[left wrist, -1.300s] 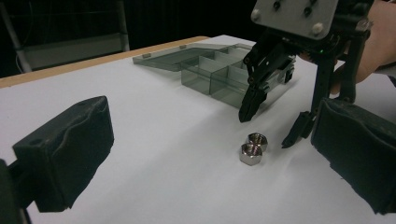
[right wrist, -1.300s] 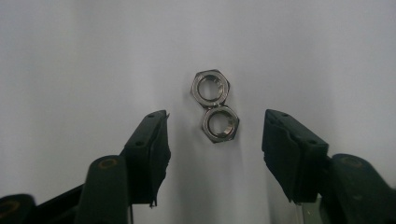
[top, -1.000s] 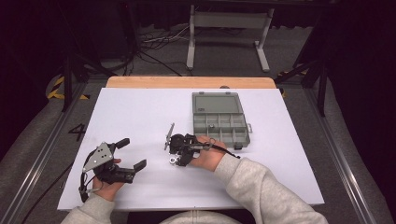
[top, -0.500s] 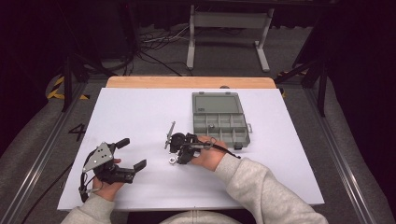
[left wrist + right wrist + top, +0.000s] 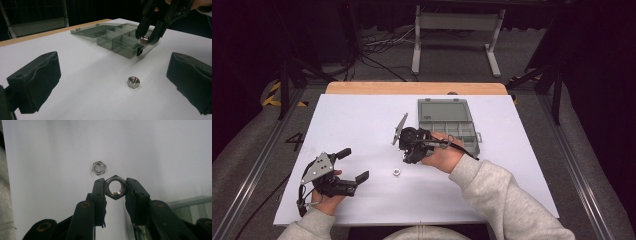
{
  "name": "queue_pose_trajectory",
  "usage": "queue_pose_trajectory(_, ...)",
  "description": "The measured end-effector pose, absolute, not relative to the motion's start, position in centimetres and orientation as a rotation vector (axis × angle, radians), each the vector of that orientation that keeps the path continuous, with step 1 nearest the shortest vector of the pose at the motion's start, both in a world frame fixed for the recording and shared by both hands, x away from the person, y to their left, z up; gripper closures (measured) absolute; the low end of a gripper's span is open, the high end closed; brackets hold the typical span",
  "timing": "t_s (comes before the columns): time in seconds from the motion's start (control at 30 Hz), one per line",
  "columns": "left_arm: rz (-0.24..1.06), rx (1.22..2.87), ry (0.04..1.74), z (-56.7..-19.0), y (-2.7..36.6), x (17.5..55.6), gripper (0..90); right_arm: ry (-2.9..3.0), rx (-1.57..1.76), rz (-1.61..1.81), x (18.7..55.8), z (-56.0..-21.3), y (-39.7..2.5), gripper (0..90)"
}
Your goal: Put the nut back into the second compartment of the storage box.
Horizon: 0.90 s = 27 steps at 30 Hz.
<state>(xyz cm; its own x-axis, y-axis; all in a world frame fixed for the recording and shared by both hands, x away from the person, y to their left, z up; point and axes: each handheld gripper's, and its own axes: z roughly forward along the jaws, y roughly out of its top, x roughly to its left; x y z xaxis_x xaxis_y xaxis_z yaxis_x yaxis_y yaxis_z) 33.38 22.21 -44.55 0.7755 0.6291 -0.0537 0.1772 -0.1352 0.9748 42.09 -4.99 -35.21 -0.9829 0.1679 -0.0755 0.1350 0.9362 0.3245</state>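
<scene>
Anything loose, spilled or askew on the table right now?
One hex nut lies alone on the white table, outside the open grey organizer box. The right claw grips a second nut squarely. The left claw is open. Nothing looks damaged.

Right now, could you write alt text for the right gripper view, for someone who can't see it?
Two black jaws of the right gripper pinch a shiny hex nut by its sides, its round hole facing the camera. Beyond it a second, smaller-looking nut lies flat on the white table, and a corner of a clear grey compartment box shows at lower right.
</scene>
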Motion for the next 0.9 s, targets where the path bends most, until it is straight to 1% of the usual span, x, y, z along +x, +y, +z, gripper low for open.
queue_pose_trajectory(0.3, 0.441, 1.690, 0.643, -44.6, 22.2, 33.4, 0.0, 2.945, 0.307, 0.518, 43.9, -32.5, -6.4, 69.6)
queue_pose_trajectory(0.5, 0.440, 1.687, 0.648, -44.6, 22.2, 33.4, 0.0, 2.924, 0.349, 0.513, 45.0, -32.0, -7.3, 69.6)
queue_pose_trajectory(0.9, 0.437, 1.688, 0.648, -44.6, 22.2, 33.4, 0.0, 2.856, 0.503, 0.504, 48.7, -31.7, -10.7, 69.6)
